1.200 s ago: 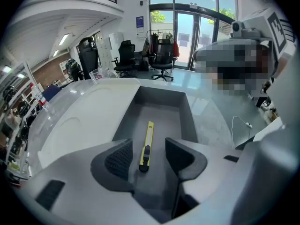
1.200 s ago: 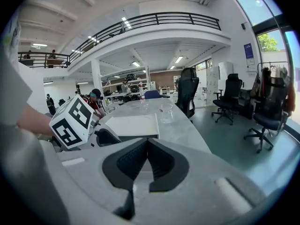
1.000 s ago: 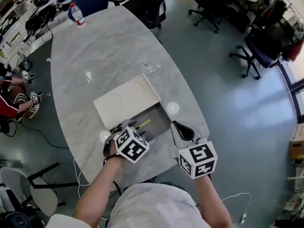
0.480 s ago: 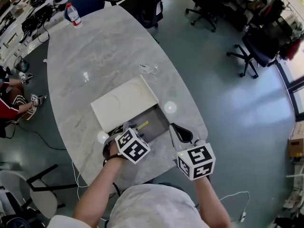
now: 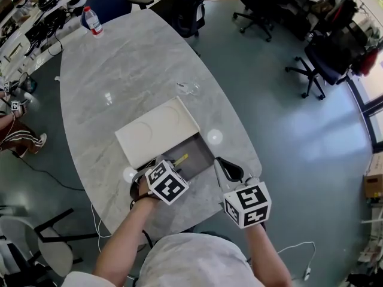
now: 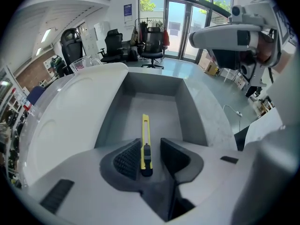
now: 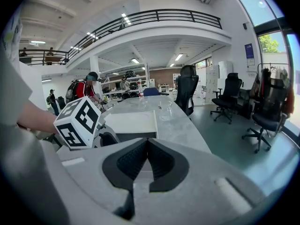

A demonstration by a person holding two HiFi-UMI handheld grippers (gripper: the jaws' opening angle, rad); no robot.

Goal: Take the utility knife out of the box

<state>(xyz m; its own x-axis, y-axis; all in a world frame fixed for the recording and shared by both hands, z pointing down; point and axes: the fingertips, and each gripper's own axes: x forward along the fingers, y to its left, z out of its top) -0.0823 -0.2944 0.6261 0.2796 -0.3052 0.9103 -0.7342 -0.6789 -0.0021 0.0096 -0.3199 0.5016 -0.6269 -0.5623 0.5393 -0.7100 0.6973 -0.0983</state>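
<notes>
The yellow utility knife (image 6: 145, 135) lies flat on the floor of the open grey box (image 6: 194, 111). Its black slider end sits between the jaws of the left tool (image 6: 149, 149), which are closing round it, a gap showing at the right pad. The white lid (image 5: 157, 128) lies against the box's far side on the marble desk (image 5: 119, 70). The right tool (image 7: 147, 144) hangs by the near desk edge, jaws pressed together on nothing.
</notes>
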